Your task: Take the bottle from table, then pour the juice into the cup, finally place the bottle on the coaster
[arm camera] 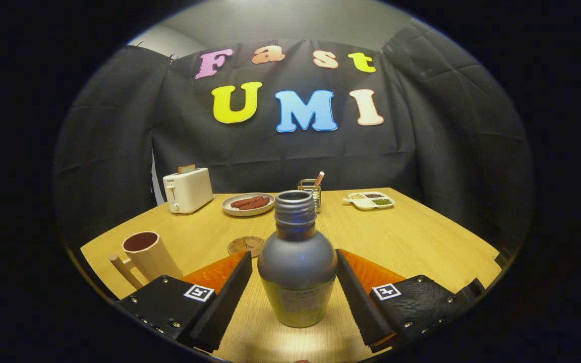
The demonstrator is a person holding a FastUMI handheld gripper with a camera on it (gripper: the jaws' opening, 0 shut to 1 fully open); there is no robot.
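A grey bottle (297,262) with a screw cap and a yellowish lower part stands upright on the wooden table (411,237), between my two fingers. My gripper (293,257) is open around it: a narrow gap shows by the left finger, while the right finger sits at the bottle's side. A beige cup (147,254) with a handle stands to the left, just beyond the left finger. The round brown coaster (246,245) lies flat behind the left fingertip, between cup and bottle.
At the table's far side stand a white toaster (187,189) with bread in it, a plate of sausages (248,203), a wire holder (310,191) behind the bottle cap, and a divided white dish (371,200) on the right.
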